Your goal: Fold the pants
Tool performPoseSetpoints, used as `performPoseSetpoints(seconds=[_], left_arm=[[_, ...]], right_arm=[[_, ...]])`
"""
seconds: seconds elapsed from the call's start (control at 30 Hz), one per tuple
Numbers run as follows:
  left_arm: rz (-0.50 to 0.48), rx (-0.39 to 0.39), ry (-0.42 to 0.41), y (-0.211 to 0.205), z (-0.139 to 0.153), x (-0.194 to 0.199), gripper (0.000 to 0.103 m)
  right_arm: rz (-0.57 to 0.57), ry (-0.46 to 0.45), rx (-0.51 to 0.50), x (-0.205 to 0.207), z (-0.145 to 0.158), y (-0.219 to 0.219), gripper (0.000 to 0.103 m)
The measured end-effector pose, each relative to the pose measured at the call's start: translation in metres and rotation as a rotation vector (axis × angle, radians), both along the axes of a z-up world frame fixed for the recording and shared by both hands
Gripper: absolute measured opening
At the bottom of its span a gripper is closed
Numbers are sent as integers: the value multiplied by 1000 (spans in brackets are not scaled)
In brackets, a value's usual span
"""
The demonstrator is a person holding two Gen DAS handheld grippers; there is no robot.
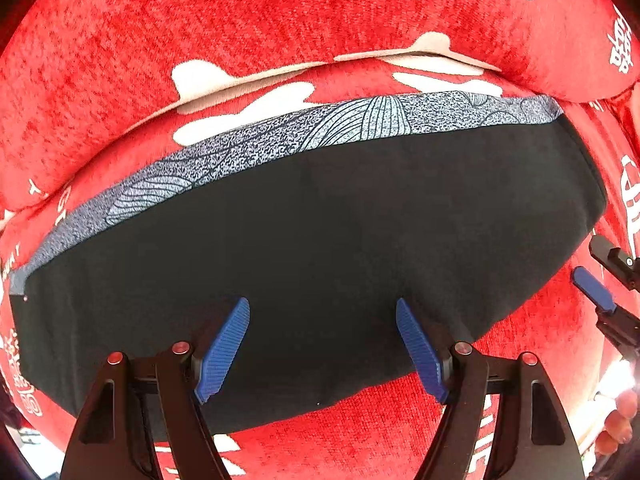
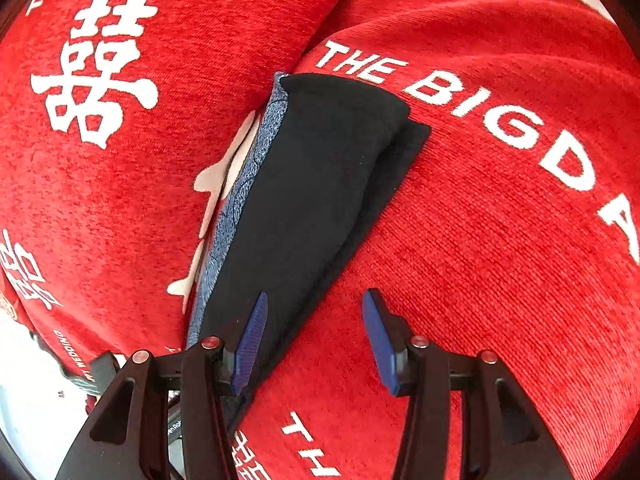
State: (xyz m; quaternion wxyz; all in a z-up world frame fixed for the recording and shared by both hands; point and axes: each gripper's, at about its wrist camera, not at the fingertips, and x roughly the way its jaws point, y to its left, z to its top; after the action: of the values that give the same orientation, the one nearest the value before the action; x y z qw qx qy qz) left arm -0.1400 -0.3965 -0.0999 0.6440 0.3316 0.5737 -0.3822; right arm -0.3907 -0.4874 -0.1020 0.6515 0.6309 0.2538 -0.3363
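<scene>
My left gripper hangs spread and empty straight over the folded black pants on the red cover — long axis crossing my jaws — while my right gripper, also spread, straddles their near end.
</scene>
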Motion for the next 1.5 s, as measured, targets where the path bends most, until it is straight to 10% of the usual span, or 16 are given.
performPoseSetpoints(seconds=[0.8, 1.0, 1.1, 1.37, 1.5], left_arm=[[-15, 13, -18, -12, -9, -11, 77], [-17, 12, -18, -10, -10, -12, 77], [-9, 10, -11, -10, -7, -10, 77], [25, -74, -44, -38, 14, 2, 77], [30, -73, -57, -46, 13, 6, 77]], right_arm=[[-1, -131, -21, 29, -20, -52, 59], [-54, -172, 45, 12, -31, -53, 15], [-69, -276, 39, 5, -25, -46, 13], [-17, -284, -8, -1, -1, -38, 18], [-9, -160, 8, -6, -8, -39, 41]])
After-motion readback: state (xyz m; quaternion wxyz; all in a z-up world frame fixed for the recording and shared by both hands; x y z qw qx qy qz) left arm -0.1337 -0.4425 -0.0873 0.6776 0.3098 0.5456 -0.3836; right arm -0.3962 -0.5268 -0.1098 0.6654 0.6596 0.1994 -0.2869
